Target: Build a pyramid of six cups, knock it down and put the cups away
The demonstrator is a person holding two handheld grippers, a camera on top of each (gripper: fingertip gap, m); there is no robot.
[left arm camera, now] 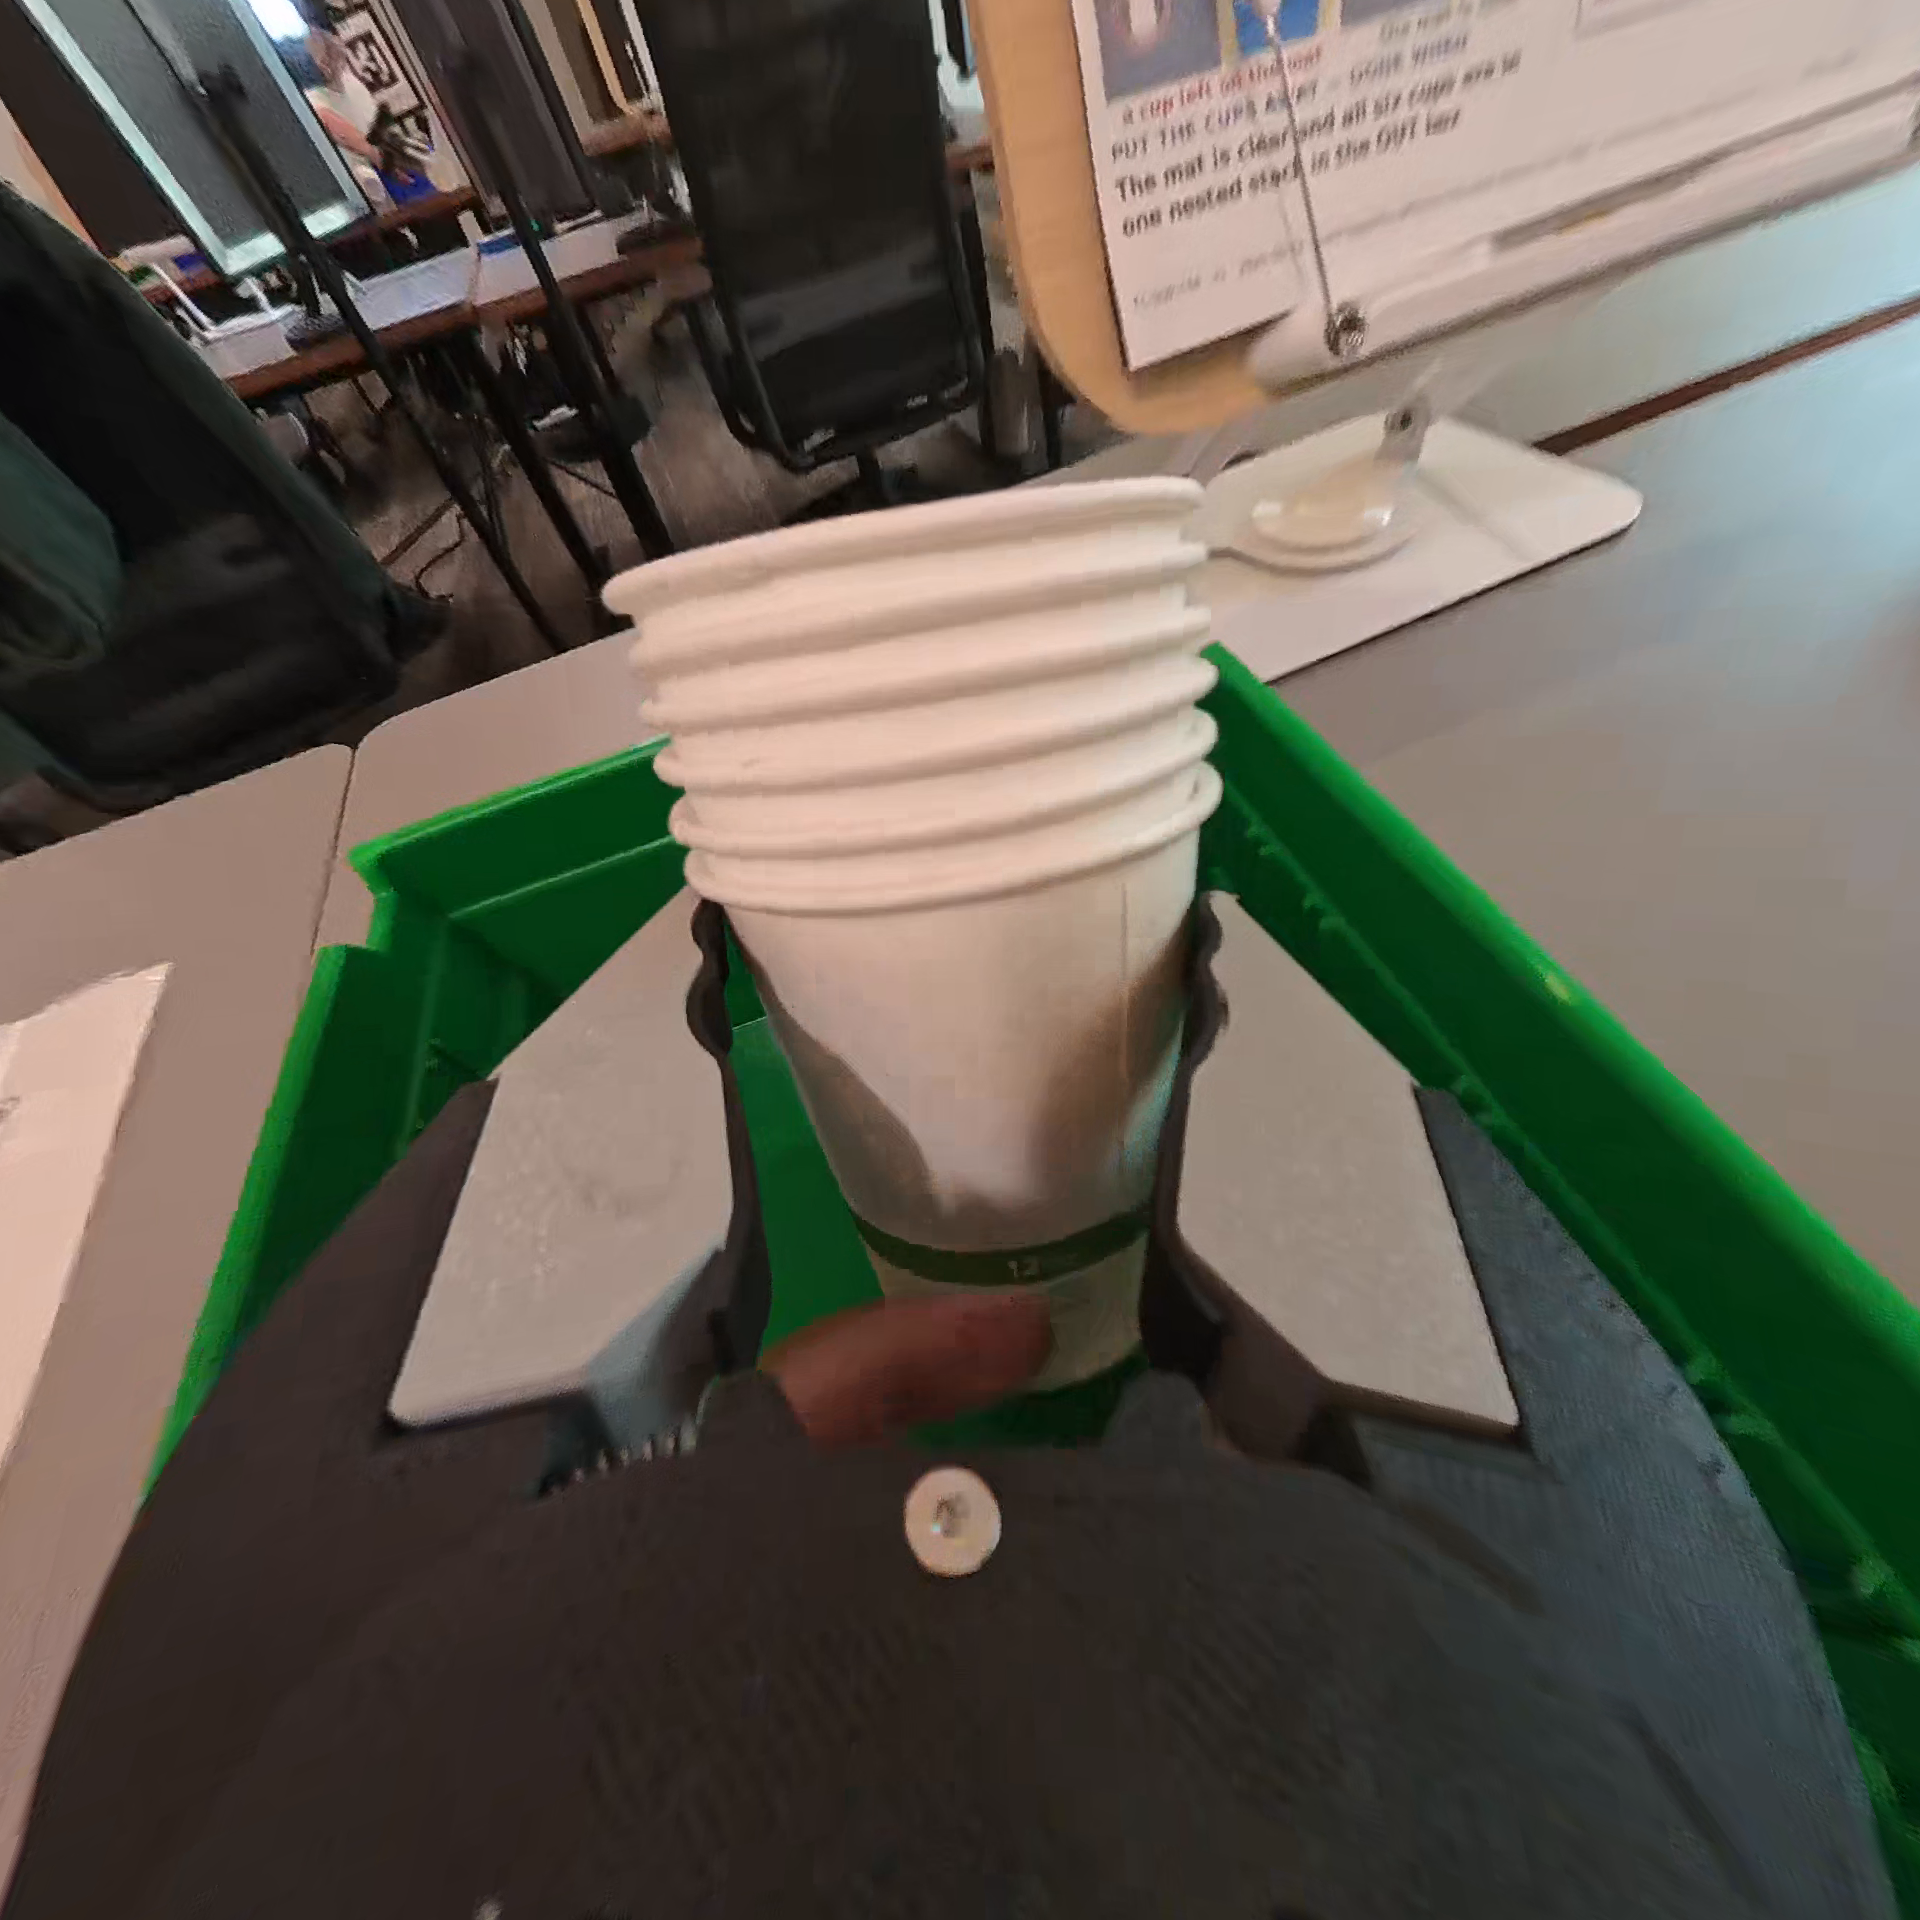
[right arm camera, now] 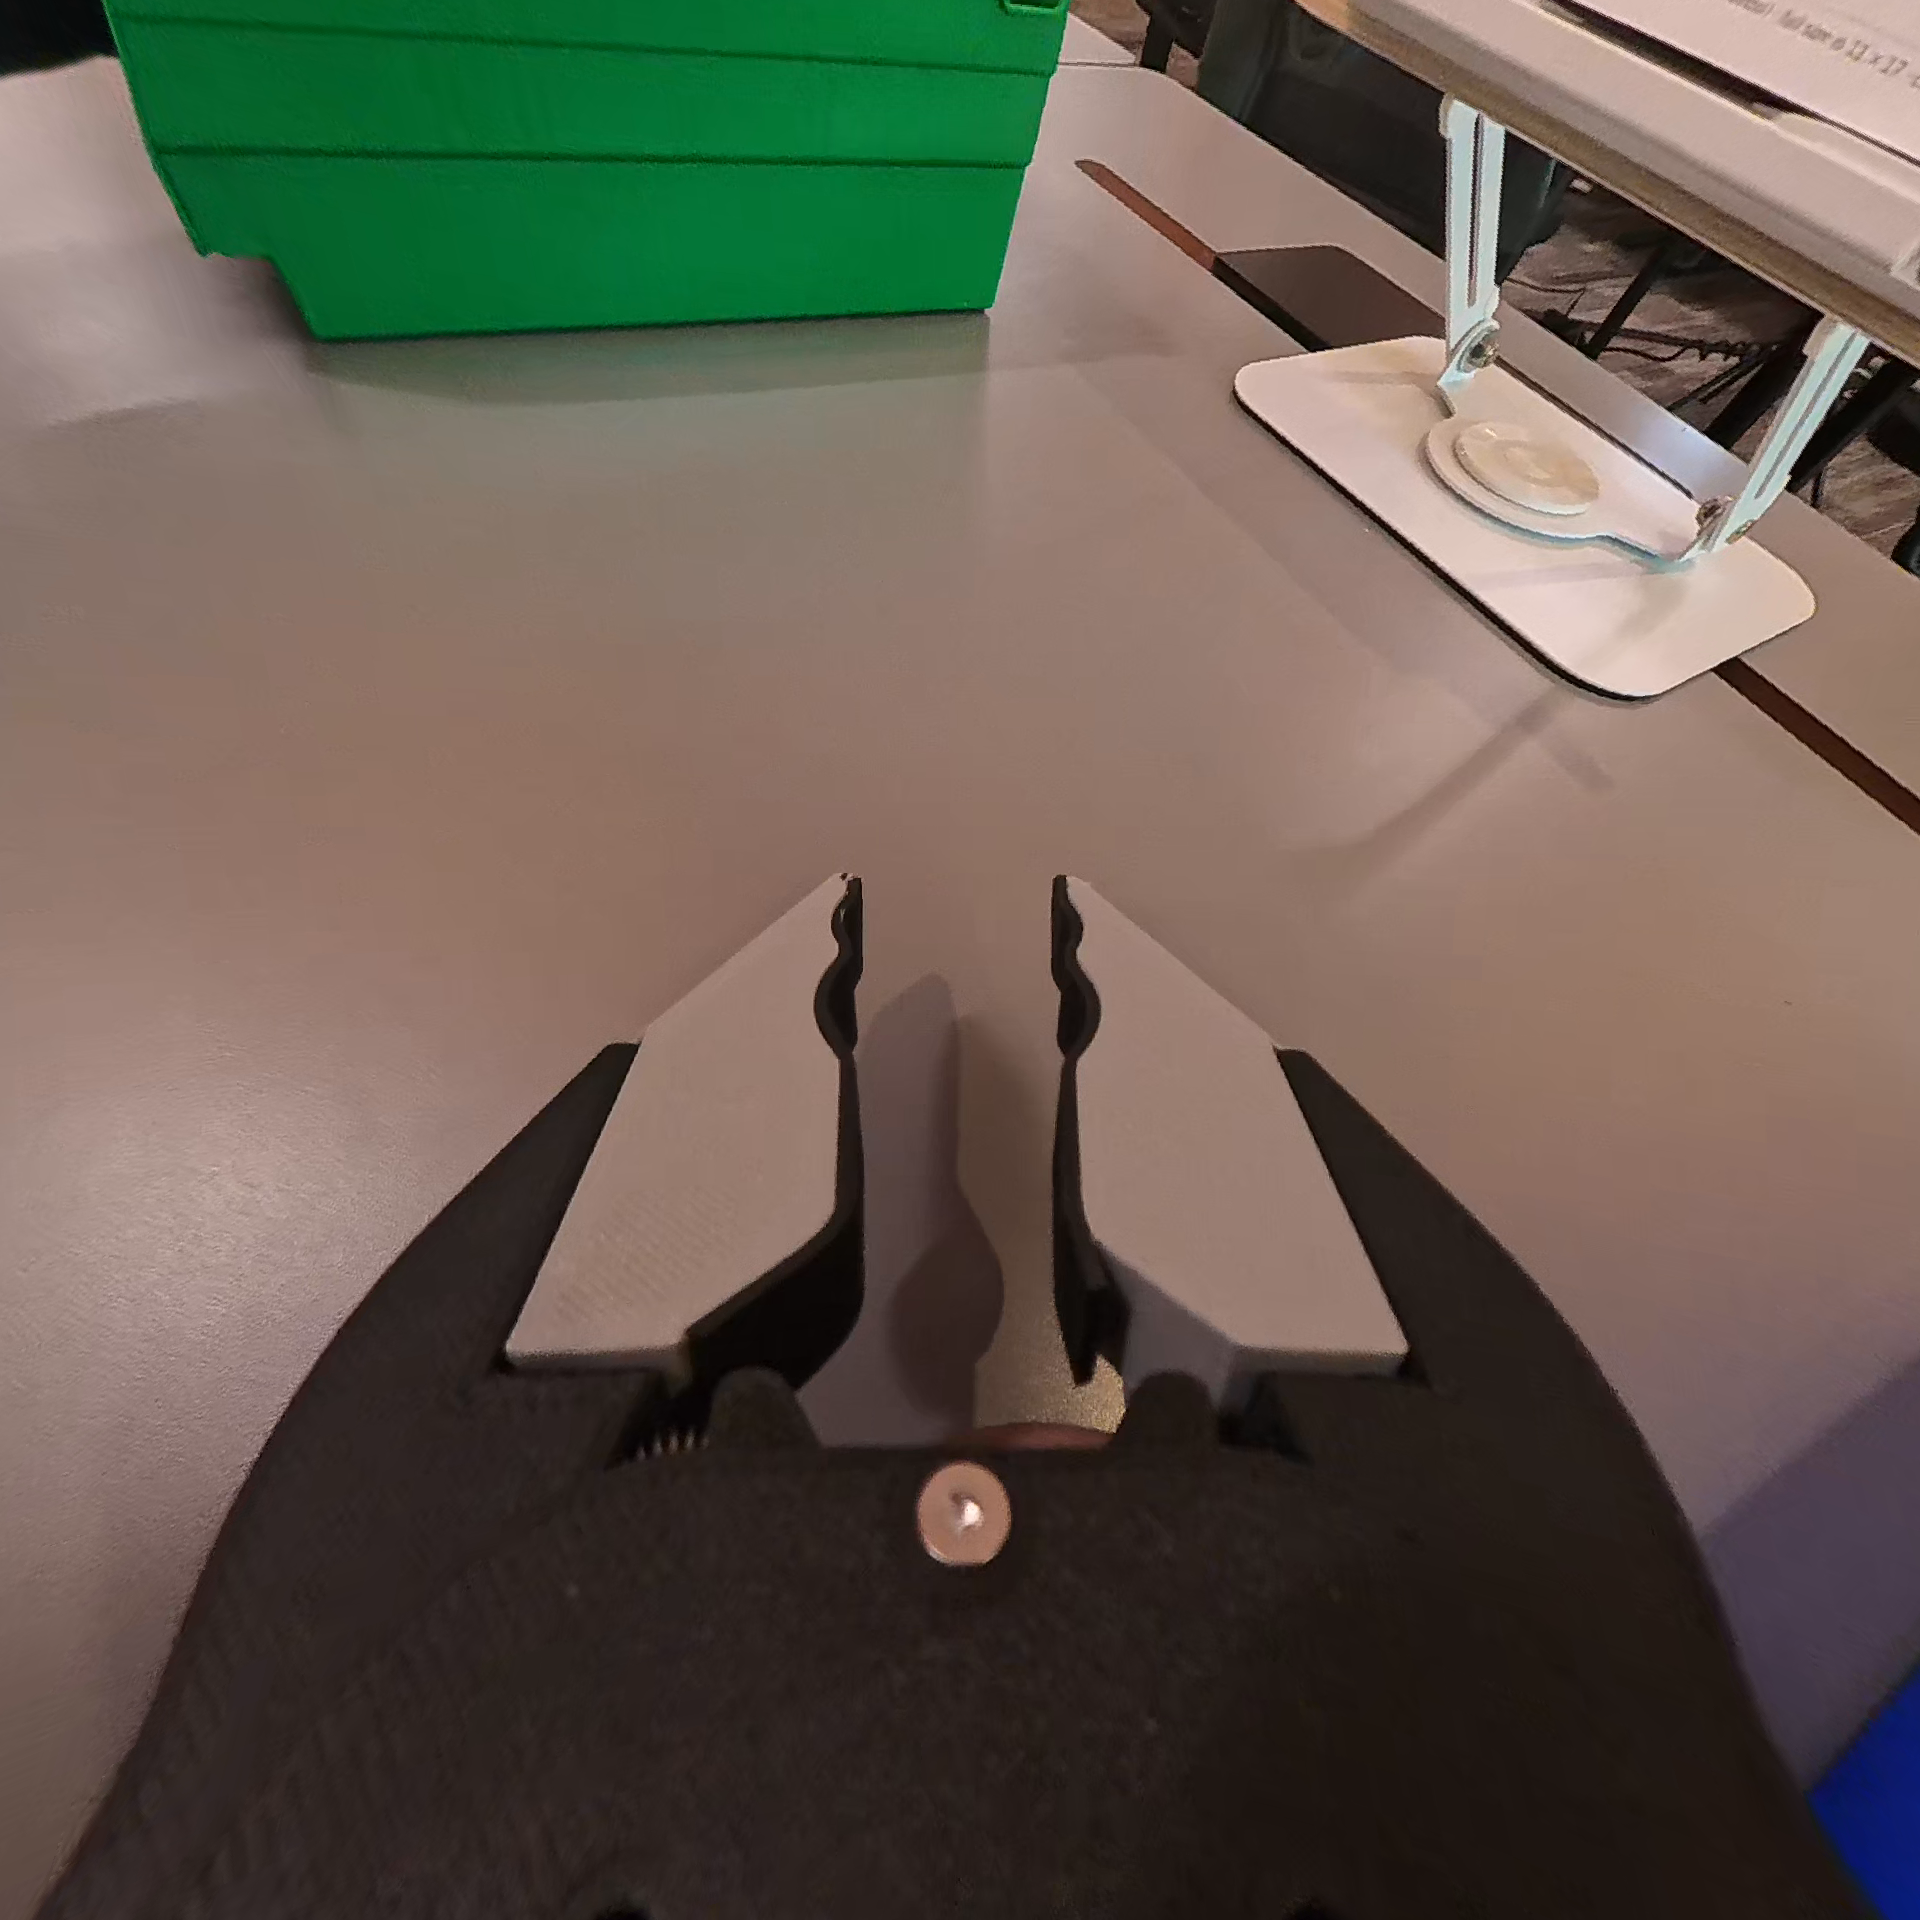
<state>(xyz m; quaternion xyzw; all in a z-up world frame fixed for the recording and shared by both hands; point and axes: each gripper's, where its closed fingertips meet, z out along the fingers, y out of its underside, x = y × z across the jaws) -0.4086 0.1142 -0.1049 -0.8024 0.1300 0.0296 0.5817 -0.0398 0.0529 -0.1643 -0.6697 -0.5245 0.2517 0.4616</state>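
Note:
A nested stack of several white paper cups [left arm camera: 935, 790] stands upright between the fingers of my left gripper [left arm camera: 951, 935], which is shut on the lowest cup's wall. The stack is over the inside of a green plastic bin [left arm camera: 1507, 1039]; I cannot tell whether its base touches the bin floor. My right gripper [right arm camera: 956, 894] is open and empty, low over the grey table [right arm camera: 623, 675]. The same green bin [right arm camera: 582, 166] shows at the far left of the right wrist view, well ahead of the right gripper. No cups show in that view.
A white stand [left arm camera: 1455, 499] with an instruction sheet [left arm camera: 1351, 156] stands on the table behind the bin; its base [right arm camera: 1538, 520] is to the right of my right gripper. A paper sheet [left arm camera: 62, 1143] lies left of the bin. Chairs and tables stand beyond. Across from one pair of fingers to the other is roughly 40 cm.

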